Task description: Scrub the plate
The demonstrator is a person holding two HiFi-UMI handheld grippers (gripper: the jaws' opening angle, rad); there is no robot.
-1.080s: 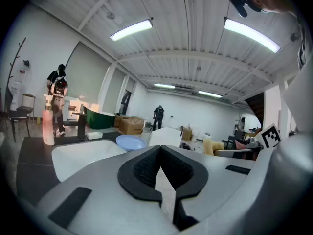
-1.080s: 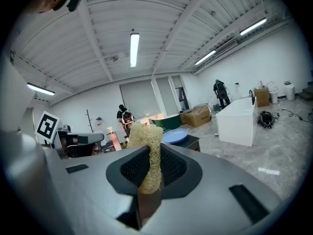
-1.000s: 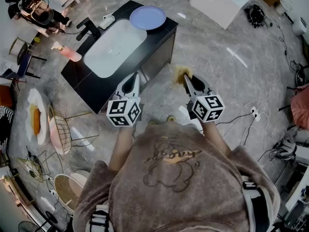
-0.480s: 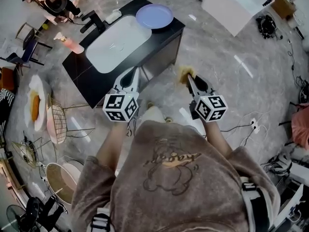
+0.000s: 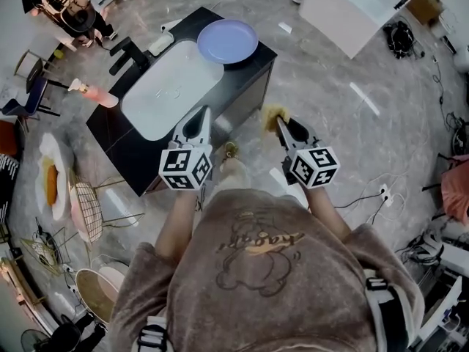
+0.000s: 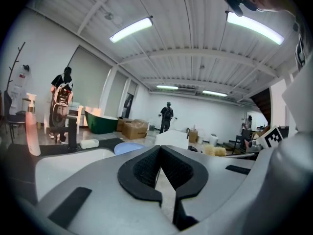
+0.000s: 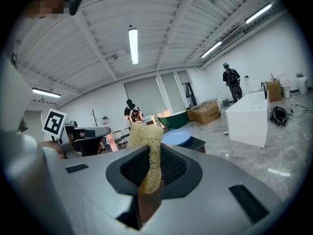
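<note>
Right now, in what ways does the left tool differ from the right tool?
The left tool is shut on nothing; the right tool is shut on a yellow loofah sponge. In the head view the left tool's tip shows against the sink counter, the right tool's against the floor beside it. Both point forward, side by side.

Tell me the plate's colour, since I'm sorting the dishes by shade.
Pale lavender-blue, plain with no pattern. The plate shows best in the head view.

Fuzzy brown short-sleeved top, cartoon bear print, black shoulder straps
</note>
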